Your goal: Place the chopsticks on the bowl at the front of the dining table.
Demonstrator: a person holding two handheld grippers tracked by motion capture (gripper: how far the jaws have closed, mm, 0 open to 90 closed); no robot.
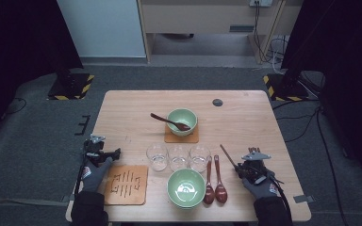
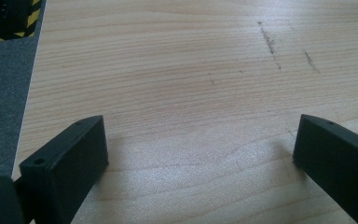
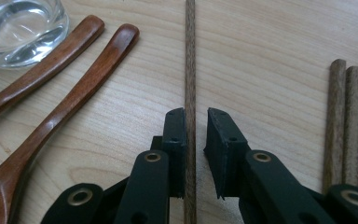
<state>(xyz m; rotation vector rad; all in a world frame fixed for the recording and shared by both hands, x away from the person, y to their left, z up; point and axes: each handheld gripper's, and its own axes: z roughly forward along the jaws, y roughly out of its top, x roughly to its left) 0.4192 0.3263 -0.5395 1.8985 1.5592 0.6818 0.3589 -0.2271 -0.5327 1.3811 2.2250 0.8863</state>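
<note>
- The chopstick lay between the jaws of my right gripper, running straight away from me over the table; in the high view it slanted up and left from my right gripper, just to the right of the two wooden spoons.
- My right gripper was let go of it: the chopstick lay against one pad, and a clear gap showed between it and the other pad, so nothing was squeezed.
- More chopsticks lay in a bundle on the far side of the single chopstick from the spoons, well apart from it.
- A glass stood beyond the spoons' handle ends; in the high view three glasses stood in a row to the left of the chopstick.
- A green bowl sat just left of the spoons, further from the chopstick.
- A second green bowl with a spoon in it stood on a coaster, behind the glasses as seen from the chopstick.
- My left gripper was far to the left of the chopstick, beside a brown mat; its jaws stood wide apart over bare wood, holding nothing.
</note>
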